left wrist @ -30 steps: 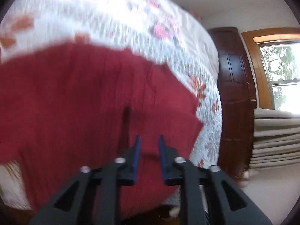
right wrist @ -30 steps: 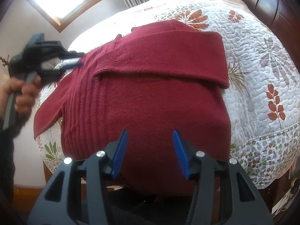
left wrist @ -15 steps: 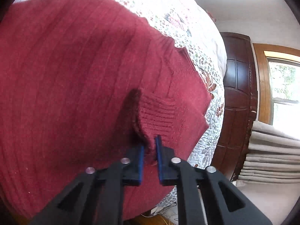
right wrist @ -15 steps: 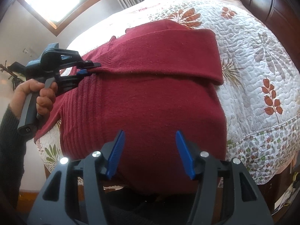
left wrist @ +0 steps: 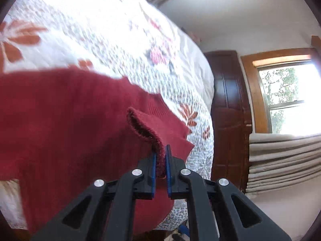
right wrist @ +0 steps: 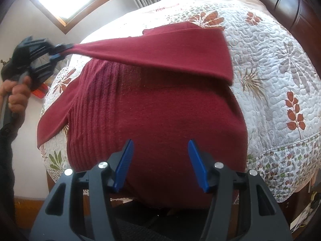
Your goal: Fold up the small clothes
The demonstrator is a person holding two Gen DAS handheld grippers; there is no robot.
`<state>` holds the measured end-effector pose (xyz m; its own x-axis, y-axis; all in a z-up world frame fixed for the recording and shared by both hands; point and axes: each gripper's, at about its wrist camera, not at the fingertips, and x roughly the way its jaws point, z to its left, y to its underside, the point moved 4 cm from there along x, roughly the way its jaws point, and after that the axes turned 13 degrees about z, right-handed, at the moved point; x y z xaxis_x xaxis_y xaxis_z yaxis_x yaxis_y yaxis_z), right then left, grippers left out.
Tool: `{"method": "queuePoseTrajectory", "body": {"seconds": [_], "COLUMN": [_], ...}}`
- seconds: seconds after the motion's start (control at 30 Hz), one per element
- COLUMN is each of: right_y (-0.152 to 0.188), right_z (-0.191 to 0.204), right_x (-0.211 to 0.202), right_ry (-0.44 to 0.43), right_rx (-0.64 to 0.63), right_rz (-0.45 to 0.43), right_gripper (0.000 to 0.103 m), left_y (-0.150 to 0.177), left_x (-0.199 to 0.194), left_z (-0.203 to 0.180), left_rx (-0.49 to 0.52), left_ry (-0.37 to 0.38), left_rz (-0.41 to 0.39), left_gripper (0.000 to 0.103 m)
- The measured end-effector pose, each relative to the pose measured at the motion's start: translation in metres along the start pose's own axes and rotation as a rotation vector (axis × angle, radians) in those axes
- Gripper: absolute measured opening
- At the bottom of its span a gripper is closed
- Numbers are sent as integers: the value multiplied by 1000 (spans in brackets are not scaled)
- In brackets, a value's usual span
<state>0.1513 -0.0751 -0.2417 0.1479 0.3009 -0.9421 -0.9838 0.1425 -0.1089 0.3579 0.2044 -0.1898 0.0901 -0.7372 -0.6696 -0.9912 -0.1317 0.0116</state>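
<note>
A: Where does the red sweater [right wrist: 160, 110] lie?
B: Spread on the floral quilt [right wrist: 270, 64]; the left gripper [left wrist: 160, 160] pinches its sleeve cuff [left wrist: 148, 128], lifted leftward.
A: And the right gripper [right wrist: 159, 160]?
B: Spread wide, over the near hem.

home bedroom | quilted bed [right wrist: 270, 64] | dark wooden wardrobe [left wrist: 228, 108] | window [left wrist: 289, 98]

Both grippers, left [left wrist: 161, 158] and right [right wrist: 159, 161], are showing black skeletal frames, 2 blue ribbed pads each and 4 silver screws; a dark sleeve [right wrist: 6, 160] is covering the arm.
</note>
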Motion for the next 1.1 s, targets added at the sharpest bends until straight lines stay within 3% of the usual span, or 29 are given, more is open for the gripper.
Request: {"method": "queuePoseTrajectory", "body": {"seconds": [0.2,0.47,0.6,0.7,0.8,0.87,0.93,1.0,1.1], "right_y": [2,4,5,4,3,2,0,-1,-3], "right_z": [4,9,5,2,5,7,6,5,6], "right_x": [3,5,3,7,8,6,5,6,10], "right_ry": [-2,12,17,13,16,19,16,12,-1], "right_rx": [-5,-13,0,9,-2,-11,-6,-1,-3], "right_rz": [10,18,15,26,29,25,22,23,37], "right_gripper": [57,57,57,57,57,57,59,59,59], "left_y": [-9,-6,-3,-5,-7,-6,-4,-2,-4], "left_x": [-36,-13,-13,-4,2,-14,-34,-42,-20], "left_z": [55,117,123,125,133,137,123,105,86], "left_rx": [-73,-165,-169,-157,-177,-203,-172,-140,-82], "left_ry": [7,-3,26,-8,-53,-132,-175,-138,-90], "left_rz": [-25,19,11,41,42,-24,-103,-140,-90], "left_gripper": [7,7,7,8,11,15,28,37,44]}}
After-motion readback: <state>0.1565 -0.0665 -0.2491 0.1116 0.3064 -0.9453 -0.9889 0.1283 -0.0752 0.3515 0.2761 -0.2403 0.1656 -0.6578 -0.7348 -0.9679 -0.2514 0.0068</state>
